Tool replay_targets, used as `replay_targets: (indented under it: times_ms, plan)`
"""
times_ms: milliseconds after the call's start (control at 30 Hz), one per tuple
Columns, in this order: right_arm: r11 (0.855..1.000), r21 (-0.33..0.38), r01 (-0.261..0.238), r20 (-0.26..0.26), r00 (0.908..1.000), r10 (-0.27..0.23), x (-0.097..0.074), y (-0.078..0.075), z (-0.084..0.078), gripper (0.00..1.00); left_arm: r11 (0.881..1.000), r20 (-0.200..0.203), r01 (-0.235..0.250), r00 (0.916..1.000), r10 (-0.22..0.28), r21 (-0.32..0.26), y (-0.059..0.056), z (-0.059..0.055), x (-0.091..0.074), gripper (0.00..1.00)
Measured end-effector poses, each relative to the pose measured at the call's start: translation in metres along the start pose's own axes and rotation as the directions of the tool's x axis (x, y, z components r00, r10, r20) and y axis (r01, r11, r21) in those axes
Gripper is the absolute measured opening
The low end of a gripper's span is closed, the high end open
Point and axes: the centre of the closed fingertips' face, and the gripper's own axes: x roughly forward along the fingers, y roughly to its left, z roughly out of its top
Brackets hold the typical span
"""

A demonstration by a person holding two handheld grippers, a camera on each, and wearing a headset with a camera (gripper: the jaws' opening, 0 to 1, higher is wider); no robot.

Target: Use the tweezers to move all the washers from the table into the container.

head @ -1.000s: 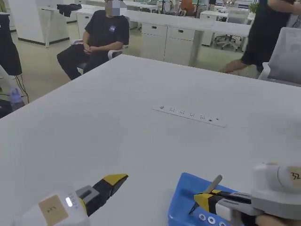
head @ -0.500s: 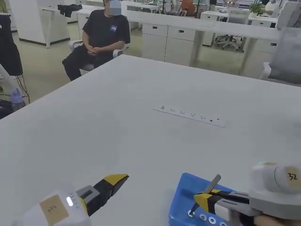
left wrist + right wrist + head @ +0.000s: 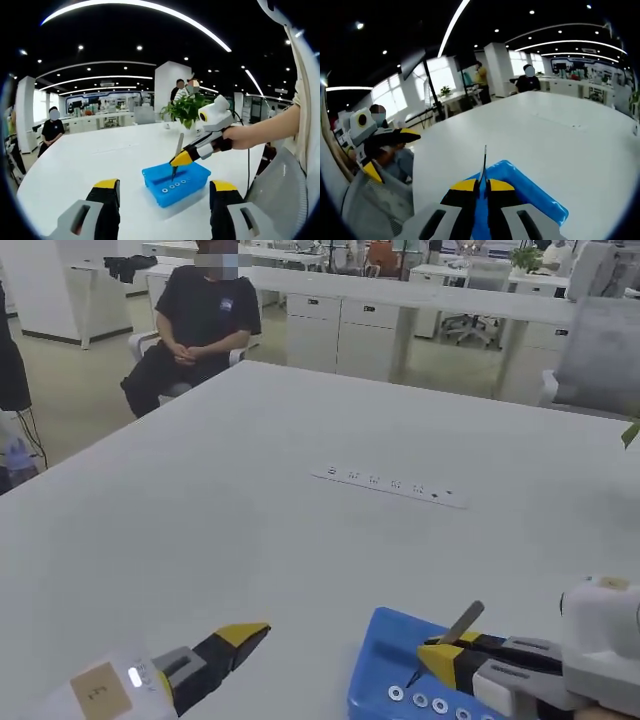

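Observation:
A blue container (image 3: 375, 650) sits at the near edge of the white table (image 3: 250, 520), with several small washers (image 3: 419, 701) in a row on its floor. My right gripper (image 3: 432, 654) hovers over it, shut on slim metal tweezers (image 3: 458, 625) whose tip points down just above the washers. In the right gripper view the tweezers (image 3: 484, 162) stick out between the closed yellow jaws over the container (image 3: 535, 197). My left gripper (image 3: 250, 632) rests open to the left of the container, holding nothing. In the left gripper view, the container (image 3: 192, 175), the washers (image 3: 172, 186) and the right gripper (image 3: 186, 158) lie ahead.
A flush power strip (image 3: 390, 485) is set into the table's middle. A person sits on a chair (image 3: 195, 325) past the far left edge. A grey chair (image 3: 600, 360) stands at the far right. Desks and cabinets line the background.
The head camera has tilted slightly. A washer lies under the tweezers' tip where none showed a second ago, and the tip now stands a little above it. The left gripper has stayed put.

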Motion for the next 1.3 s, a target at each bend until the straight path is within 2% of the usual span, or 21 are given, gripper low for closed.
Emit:
replay_targets:
  times_ms: [367, 767, 833, 900, 967, 1200, 1300]
  plan:
    - [0.998, -0.045, -0.046, 0.001, 0.9989, 0.046, -0.022, 0.024, -0.004, 0.04, 1.0, 0.0, 0.016, 0.9999, -0.016, -0.005, -0.004, 0.0, 0.001, 0.73]
    - [0.99, -0.042, -0.136, -0.036, 0.9902, 0.135, -0.033, 0.05, -0.028, 0.04, 0.999, -0.019, 0.03, 0.9994, -0.03, 0.017, -0.009, -0.002, 0.002, 0.72]
    - [0.989, -0.04, -0.144, -0.045, 0.9888, 0.142, -0.034, 0.052, -0.032, 0.04, 0.999, -0.023, 0.035, 0.9991, -0.035, 0.016, -0.01, -0.003, 0.002, 0.69]
    - [0.987, -0.04, -0.154, -0.058, 0.9868, 0.151, -0.035, 0.055, -0.037, 0.04, 0.998, -0.037, 0.067, 0.9971, -0.067, 0.009, -0.015, -0.005, 0.002, 0.63]
    - [0.986, -0.039, -0.164, -0.068, 0.9845, 0.161, -0.036, 0.058, -0.042, 0.04, 0.997, -0.046, 0.076, 0.9961, -0.075, 0.029, -0.018, -0.006, 0.003, 0.6]
    - [0.976, -0.027, -0.214, -0.133, 0.9689, 0.209, -0.037, 0.071, -0.064, 0.04, 0.988, -0.095, 0.151, 0.9846, -0.147, 0.038, -0.033, -0.014, 0.005, 0.53]
    - [0.973, -0.023, -0.23, -0.148, 0.9631, 0.224, -0.037, 0.076, -0.069, 0.04, 0.976, -0.116, 0.219, 0.9691, -0.217, 0.004, -0.043, -0.019, 0.005, 0.49]
